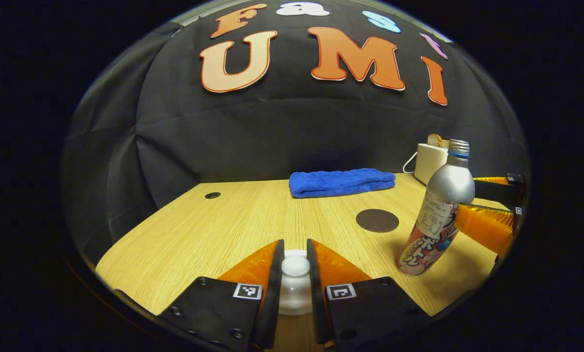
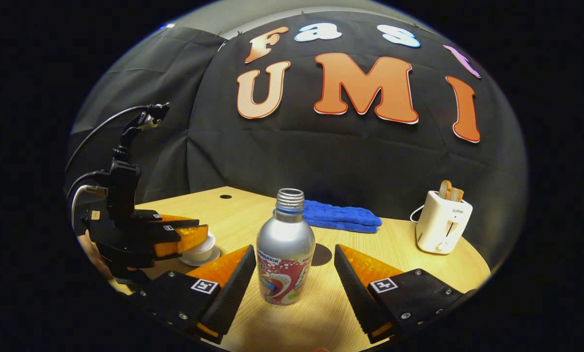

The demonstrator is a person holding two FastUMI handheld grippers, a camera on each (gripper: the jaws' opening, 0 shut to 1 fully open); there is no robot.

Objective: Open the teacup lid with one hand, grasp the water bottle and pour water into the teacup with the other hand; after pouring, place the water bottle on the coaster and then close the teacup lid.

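A white teacup [image 1: 295,298] stands at the table's near edge, and my left gripper [image 1: 295,243] is shut on the knob of its lid [image 1: 295,266]. In the right gripper view the left gripper [image 2: 203,230] sits over the teacup [image 2: 201,252] at the left. The silver water bottle [image 2: 285,249], cap off, stands upright on the table. It sits between the fingers of my open right gripper [image 2: 294,250], apart from both. In the left gripper view the bottle [image 1: 438,215] is at the right with the right gripper [image 1: 472,200] around it. A dark round coaster [image 1: 377,220] lies beyond it.
A folded blue towel [image 1: 341,182] lies at the back of the wooden table [image 1: 199,230]. A white toaster [image 2: 443,222] holding bread stands at the back right with its cord. The coaster [image 2: 323,255] shows just behind the bottle.
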